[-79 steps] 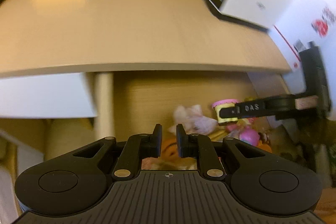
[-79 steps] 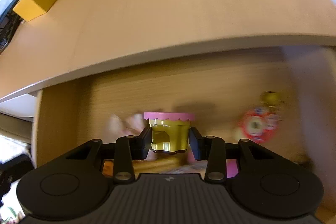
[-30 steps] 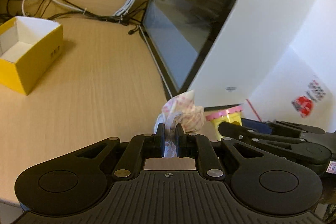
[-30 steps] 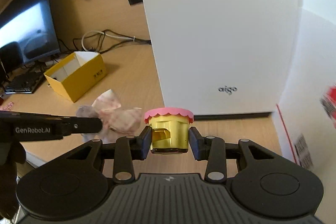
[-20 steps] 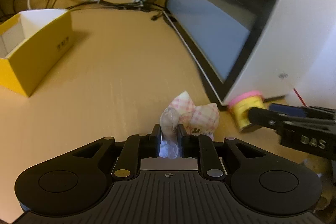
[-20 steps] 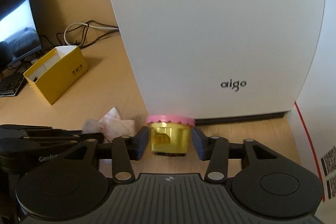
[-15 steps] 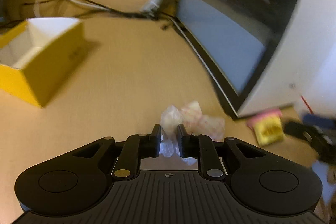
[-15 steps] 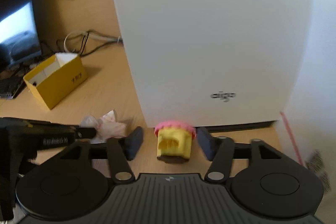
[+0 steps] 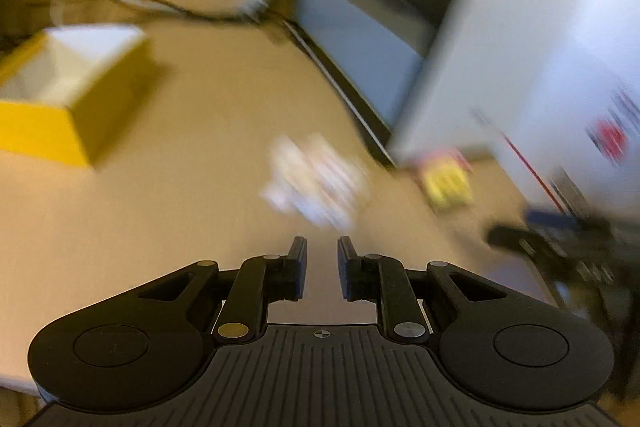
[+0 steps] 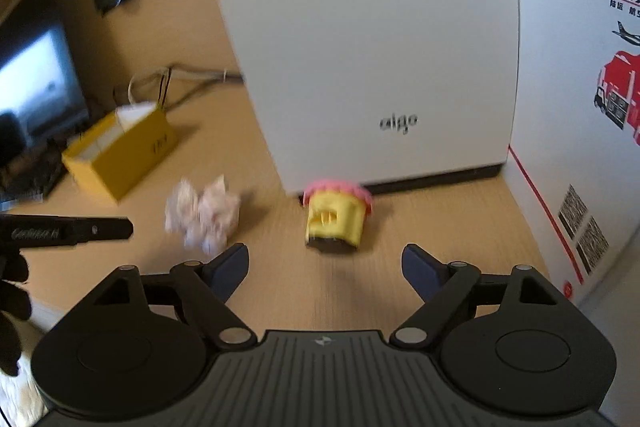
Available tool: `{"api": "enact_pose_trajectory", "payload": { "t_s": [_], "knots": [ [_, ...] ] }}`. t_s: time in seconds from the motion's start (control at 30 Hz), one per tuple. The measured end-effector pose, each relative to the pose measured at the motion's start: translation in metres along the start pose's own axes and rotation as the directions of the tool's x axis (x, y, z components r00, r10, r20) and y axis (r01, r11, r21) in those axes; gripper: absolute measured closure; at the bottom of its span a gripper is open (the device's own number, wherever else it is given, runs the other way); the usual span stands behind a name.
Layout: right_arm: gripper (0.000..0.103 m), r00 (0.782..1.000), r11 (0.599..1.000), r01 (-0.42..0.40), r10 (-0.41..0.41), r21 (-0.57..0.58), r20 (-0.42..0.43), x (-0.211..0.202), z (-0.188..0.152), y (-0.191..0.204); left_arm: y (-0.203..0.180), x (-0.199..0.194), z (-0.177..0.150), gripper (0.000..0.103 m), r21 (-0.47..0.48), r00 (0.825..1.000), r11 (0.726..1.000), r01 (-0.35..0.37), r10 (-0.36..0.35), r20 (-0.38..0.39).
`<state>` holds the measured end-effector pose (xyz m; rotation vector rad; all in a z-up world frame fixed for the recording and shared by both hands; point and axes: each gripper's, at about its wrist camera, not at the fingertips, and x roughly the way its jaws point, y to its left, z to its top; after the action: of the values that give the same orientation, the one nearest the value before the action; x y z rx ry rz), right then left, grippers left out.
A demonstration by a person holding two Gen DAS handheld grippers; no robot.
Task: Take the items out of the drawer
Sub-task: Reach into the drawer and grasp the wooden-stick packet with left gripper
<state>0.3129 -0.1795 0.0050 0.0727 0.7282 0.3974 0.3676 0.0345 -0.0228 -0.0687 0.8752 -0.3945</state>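
Observation:
A crumpled pink-and-white packet (image 9: 316, 183) lies on the wooden desk (image 9: 200, 211), ahead of my left gripper (image 9: 322, 259). That gripper is open by a narrow gap with nothing between its fingers. A yellow tub with a pink lid (image 10: 336, 215) stands on the desk against the white computer case (image 10: 380, 47). My right gripper (image 10: 324, 261) is wide open just short of the tub and holds nothing. In the right wrist view the packet (image 10: 204, 215) lies left of the tub, and the left gripper (image 10: 116, 228) reaches in from the left. The left wrist view is blurred.
An open yellow box (image 10: 120, 151) sits further back on the left, with cables behind it. A monitor (image 10: 36, 87) stands at far left. A white printed carton (image 10: 580, 107) walls off the right side. The right gripper (image 9: 520, 239) shows at the right of the left wrist view.
Both items came up from the drawer onto the desk. My right gripper opened and drew back from the tub. My left gripper let go of the packet and pulled back.

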Motion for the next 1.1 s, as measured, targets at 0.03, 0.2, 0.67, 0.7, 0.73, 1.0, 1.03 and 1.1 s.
{"api": "enact_pose_trajectory", "payload": {
  "t_s": [0.03,0.2,0.67,0.7,0.73,1.0,1.03,1.1],
  "knots": [
    [0.018,1.000,1.000,-0.007,0.007,-0.014,-0.018,-0.003,-0.003,-0.001,-0.006,0.002,-0.007,0.085,0.018,0.999,0.999,0.032,-0.032,-0.036],
    [0.018,0.998,1.000,0.000,0.000,-0.004,-0.069,-0.020,-0.022,-0.008,-0.031,0.029,-0.054,0.085,0.160,0.941,0.976,0.150,-0.091,-0.327],
    [0.019,0.967,0.991,-0.118,0.100,-0.061,-0.233,-0.016,-0.077,-0.017,-0.043,0.072,-0.105,0.085,0.445,0.847,0.878,0.176,0.096,-0.523],
    [0.019,0.966,0.991,-0.117,0.099,-0.059,-0.239,-0.016,-0.080,-0.019,-0.047,0.071,-0.102,0.085,0.429,0.858,0.882,0.196,0.057,-0.511],
    [0.019,0.966,0.993,-0.104,0.089,-0.051,-0.244,-0.018,-0.082,-0.022,-0.052,0.071,-0.099,0.085,0.399,0.864,0.889,0.227,0.005,-0.503],
    [0.020,0.955,0.998,-0.013,-0.004,-0.057,-0.296,-0.051,-0.095,-0.031,-0.087,0.106,-0.098,0.072,0.388,0.859,0.859,0.333,-0.106,-0.502],
    [0.020,0.954,0.998,-0.011,-0.008,-0.061,-0.300,-0.055,-0.098,-0.031,-0.090,0.112,-0.101,0.072,0.406,0.855,0.853,0.326,-0.083,-0.511],
    [0.020,0.950,0.998,-0.002,-0.020,-0.070,-0.312,-0.059,-0.102,-0.032,-0.092,0.118,-0.107,0.072,0.430,0.845,0.842,0.326,-0.056,-0.532]
  ]
}}
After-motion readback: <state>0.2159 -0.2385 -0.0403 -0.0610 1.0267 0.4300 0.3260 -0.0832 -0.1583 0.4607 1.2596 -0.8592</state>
